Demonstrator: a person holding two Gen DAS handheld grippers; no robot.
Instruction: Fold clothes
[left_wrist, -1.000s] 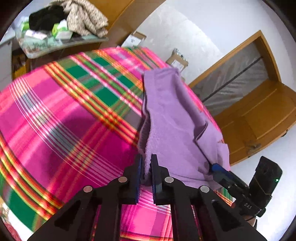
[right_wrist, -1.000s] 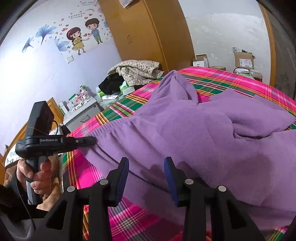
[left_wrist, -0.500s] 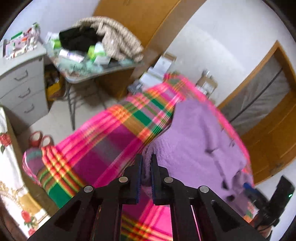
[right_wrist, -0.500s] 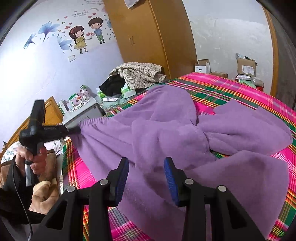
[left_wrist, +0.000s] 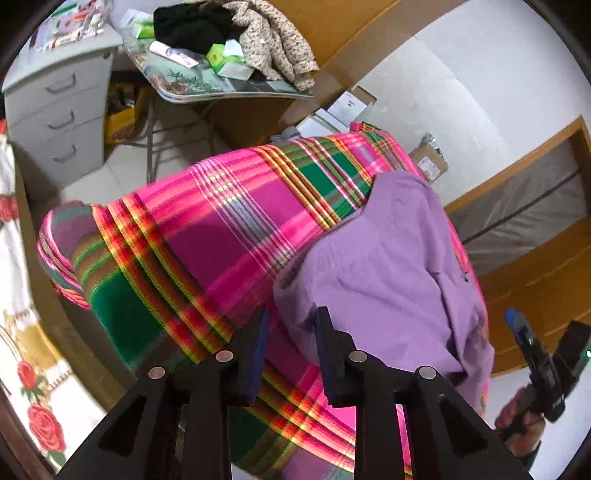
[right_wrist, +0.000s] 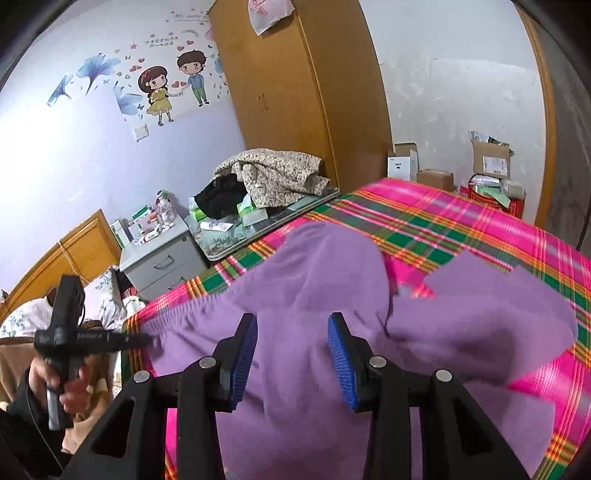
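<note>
Now the purple garment (right_wrist: 332, 295) lies crumpled on the plaid bed (right_wrist: 461, 229). Left hand-held gripper (left_wrist: 291, 332) is opening at its edge, nothing pinched; right hand-held gripper (right_wrist: 293, 339) hovers agape above it. Open cardboard boxes (right_wrist: 491, 158) sit beyond the bed, contents unclear.

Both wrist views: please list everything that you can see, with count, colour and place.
garment: one, purple, spread on the bed
blanket: one, pink and green plaid, covering the bed
folding table: one, beside the bed, cluttered
clothes pile: beige floral and black, on that table
drawer cabinet: one, grey, next to the table
wardrobe: one, wooden, against the wall
cardboard boxes: several, on the floor by the far wall
left gripper: black, jaws opening, garment edge lying between them
right gripper: black, blue pads, jaws open above the garment
</note>
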